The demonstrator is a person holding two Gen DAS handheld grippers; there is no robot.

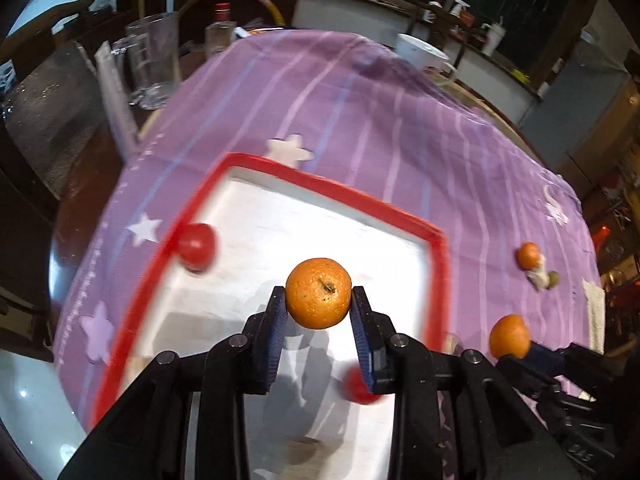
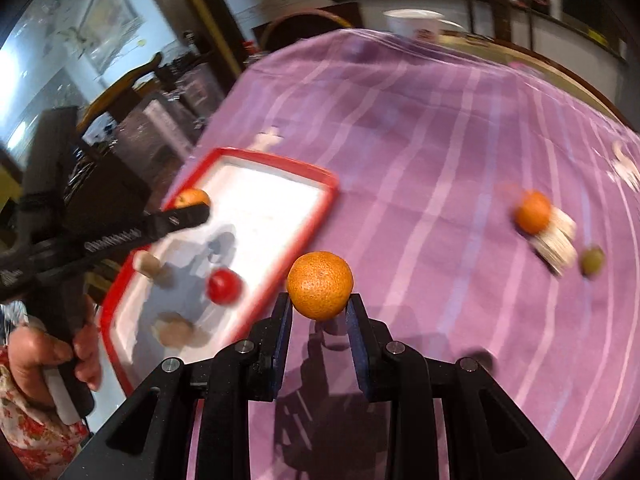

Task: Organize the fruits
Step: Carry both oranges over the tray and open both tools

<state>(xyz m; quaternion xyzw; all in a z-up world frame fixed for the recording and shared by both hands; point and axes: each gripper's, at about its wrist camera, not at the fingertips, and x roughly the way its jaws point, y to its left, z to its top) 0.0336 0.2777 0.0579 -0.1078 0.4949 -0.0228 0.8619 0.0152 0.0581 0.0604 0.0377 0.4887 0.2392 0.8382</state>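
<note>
Left gripper [image 1: 319, 300] clamped on a mandarin [image 1: 319, 298], pads pressed on both sides, fruit held over the white tray with the red rim [image 1: 316, 184], centre of the left wrist view. Right gripper [image 2: 320, 300] likewise closed on a second mandarin [image 2: 320, 285], held above the purple striped cloth [image 2: 440, 140] just right of the tray's near corner, centre of the right wrist view. In the tray: red round fruit [image 1: 196, 246] by the left rim, another red one [image 1: 360, 388] partly hidden behind the left gripper's right finger; the right view also shows two brownish blurred items [image 2: 174, 330] in the tray, can't tell what. Still on the cloth, right side of frame: a third mandarin [image 2: 533, 212] touching a pale blurred object [image 2: 558, 240], small green fruit [image 2: 593, 261] just beside that. A hand [image 2: 52, 354] grips the left gripper's handle at lower left of the right view. Glass tumbler [image 1: 154, 60] and bottle [image 1: 220, 28] upper left off the cloth, white cup [image 1: 424, 54] at the far edge.
</note>
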